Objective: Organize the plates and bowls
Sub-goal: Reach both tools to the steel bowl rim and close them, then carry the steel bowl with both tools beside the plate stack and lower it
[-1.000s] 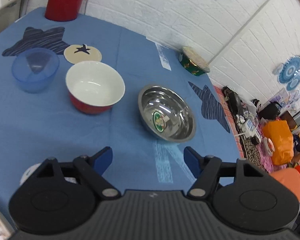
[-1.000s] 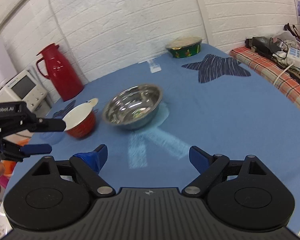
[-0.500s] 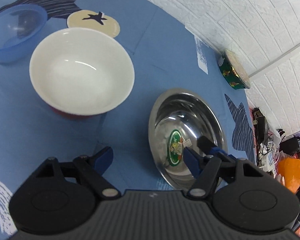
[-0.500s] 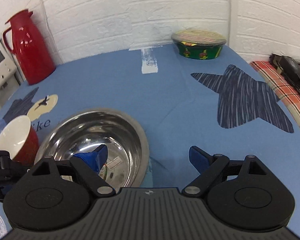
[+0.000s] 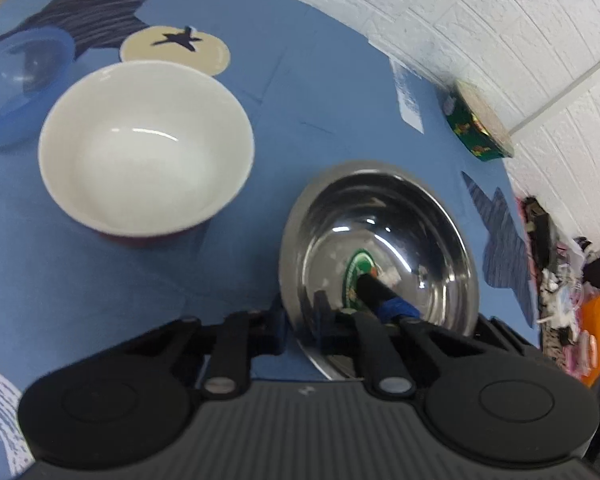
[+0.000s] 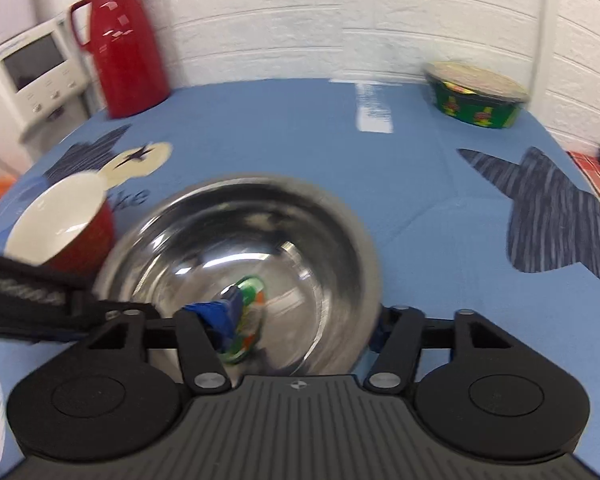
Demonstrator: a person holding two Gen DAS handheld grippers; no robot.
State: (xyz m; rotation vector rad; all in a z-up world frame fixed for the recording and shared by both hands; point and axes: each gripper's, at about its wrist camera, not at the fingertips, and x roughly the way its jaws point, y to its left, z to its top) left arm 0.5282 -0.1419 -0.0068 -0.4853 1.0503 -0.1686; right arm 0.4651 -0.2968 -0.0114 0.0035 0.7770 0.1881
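Note:
A steel bowl [image 5: 400, 232] [image 6: 260, 232] with a green sticker inside stands on the blue tablecloth [image 5: 320, 80]. My left gripper [image 5: 296, 320] is shut on its near left rim, one finger outside and one inside. My right gripper [image 6: 300, 324] is open and straddles the rim on the opposite side. Its blue left finger [image 6: 220, 312] is inside the bowl and the other is outside the wall. To the left of the steel bowl stands a red bowl with a white inside [image 5: 144, 144] [image 6: 56, 220]. Beyond it is a clear blue bowl [image 5: 16, 80].
A red thermos [image 6: 120, 40] and a white appliance [image 6: 32, 76] stand at the back left by the brick wall. A green lidded noodle bowl [image 6: 476, 96] [image 5: 476, 128] sits at the back right. The table's right edge drops to a cluttered floor [image 5: 560, 280].
Both grippers came down onto the steel bowl from opposite sides. The left gripper's fingers closed on the rim. The right gripper's fingers narrowed a little around the opposite wall.

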